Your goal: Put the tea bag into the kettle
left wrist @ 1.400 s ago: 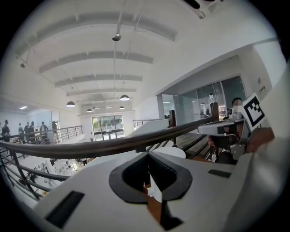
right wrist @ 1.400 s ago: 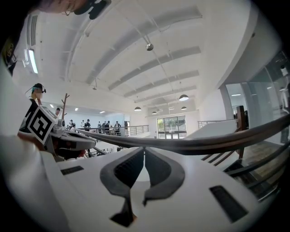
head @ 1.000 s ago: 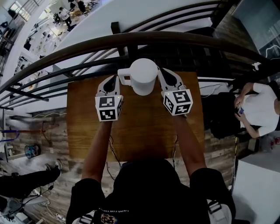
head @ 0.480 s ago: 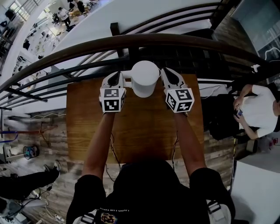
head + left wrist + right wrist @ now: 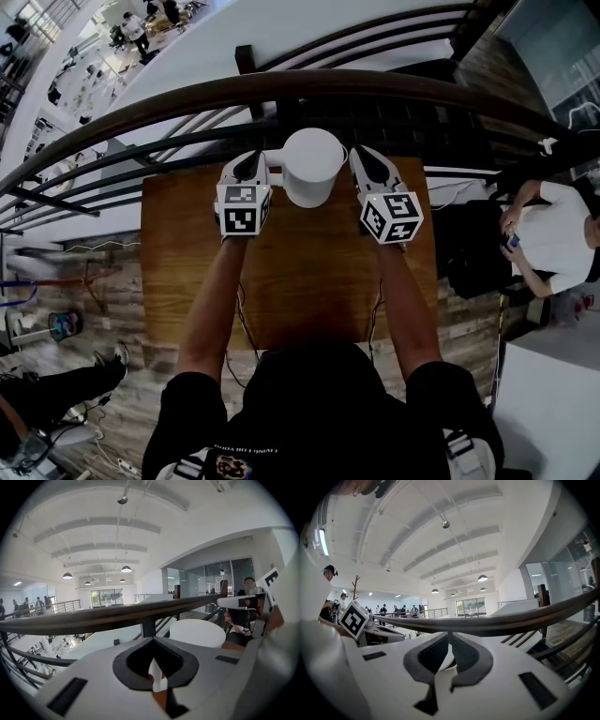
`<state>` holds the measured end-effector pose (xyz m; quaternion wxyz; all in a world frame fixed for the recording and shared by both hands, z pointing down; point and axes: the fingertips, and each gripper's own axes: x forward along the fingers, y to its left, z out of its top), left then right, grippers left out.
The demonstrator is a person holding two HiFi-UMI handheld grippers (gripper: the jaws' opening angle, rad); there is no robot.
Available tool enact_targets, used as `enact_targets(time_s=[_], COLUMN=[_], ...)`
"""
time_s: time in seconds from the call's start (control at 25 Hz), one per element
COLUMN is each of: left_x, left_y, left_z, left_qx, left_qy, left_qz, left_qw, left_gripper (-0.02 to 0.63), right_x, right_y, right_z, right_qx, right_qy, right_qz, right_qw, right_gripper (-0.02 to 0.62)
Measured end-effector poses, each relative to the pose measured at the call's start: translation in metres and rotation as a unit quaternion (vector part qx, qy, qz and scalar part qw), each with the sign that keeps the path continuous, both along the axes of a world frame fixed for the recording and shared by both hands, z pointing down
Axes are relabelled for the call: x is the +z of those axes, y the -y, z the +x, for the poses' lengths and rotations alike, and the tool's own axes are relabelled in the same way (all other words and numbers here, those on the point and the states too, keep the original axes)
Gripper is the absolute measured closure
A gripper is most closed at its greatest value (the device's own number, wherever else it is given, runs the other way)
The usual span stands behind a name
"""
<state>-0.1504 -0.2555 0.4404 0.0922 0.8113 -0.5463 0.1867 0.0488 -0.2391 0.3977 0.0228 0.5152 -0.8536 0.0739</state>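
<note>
Dark curved railing runs across in front of both grippers, just past the far edge of the wooden table, so it stands in the way further out. White kettle sits between the two: just right of the left gripper, just left of the right gripper. Its handle points at the left one's tips. Left jaws fully together, with a narrow white strip in their gap; tea bag or handle, can't tell. Right jaws pinched nearly together, gripping nothing I can make out. Bystander well off beyond the right gripper
</note>
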Motion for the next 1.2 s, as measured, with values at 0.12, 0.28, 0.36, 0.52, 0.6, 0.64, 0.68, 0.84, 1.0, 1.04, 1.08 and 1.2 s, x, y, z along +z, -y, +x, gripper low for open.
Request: enact_targets(time_s=[0.12,0.28,0.36,0.52,0.6,0.64,0.68,0.84,1.0,1.04,1.08,1.2], left_x=[0.0,-0.001,-0.002,-0.002,-0.002,-0.002,-0.001,0.002,0.001,0.002,0.002,0.003], left_y=[0.001,0.002,0.002,0.001,0.0,0.0,0.0,0.001,0.0,0.0,0.0,0.0], left_z=[-0.001,0.001,0.002,0.0,0.0,0.0,0.0,-0.002,-0.002,-0.002,-0.002,-0.002], left_qx=[0.002,0.006,0.007,0.009,0.011,0.011,0.01,0.006,0.004,0.002,0.001,0.001], left_qy=[0.003,0.006,0.008,0.01,0.006,0.005,0.004,-0.001,-0.002,-0.002,-0.003,-0.005], left_qz=[0.001,0.002,0.005,0.008,0.005,0.004,0.001,-0.007,-0.006,-0.006,-0.006,-0.006], left_qw=[1.0,1.0,0.9999,0.9999,0.9999,0.9999,0.9999,1.0,1.0,1.0,1.0,1.0], left_gripper=[0.603,0.603,0.603,0.603,0.603,0.603,0.603,0.603,0.603,0.603,0.603,0.603], right_x=[0.001,-0.001,-0.003,-0.005,-0.005,-0.005,-0.004,-0.001,0.0,0.001,0.003,0.007], right_y=[0.001,0.002,0.002,0.001,0.001,0.0,0.0,0.0,0.0,0.0,0.0,0.0], right_z=[-0.002,0.001,0.003,0.003,0.002,0.002,0.002,0.0,-0.002,-0.003,-0.004,-0.008], right_qx=[0.001,0.002,0.004,0.004,0.004,0.003,0.004,0.002,-0.001,-0.002,-0.003,-0.005], right_qy=[-0.003,-0.003,-0.002,-0.001,-0.001,0.0,0.0,0.003,0.004,0.003,0.003,0.002], right_qz=[-0.001,-0.001,0.0,-0.001,-0.002,-0.002,-0.003,-0.005,-0.009,-0.01,-0.012,-0.018], right_qw=[1.0,1.0,1.0,1.0,1.0,1.0,1.0,1.0,1.0,1.0,1.0,1.0], right_gripper=[0.577,0.577,0.577,0.577,0.577,0.577,0.577,0.577,0.577,0.577,0.577,0.577])
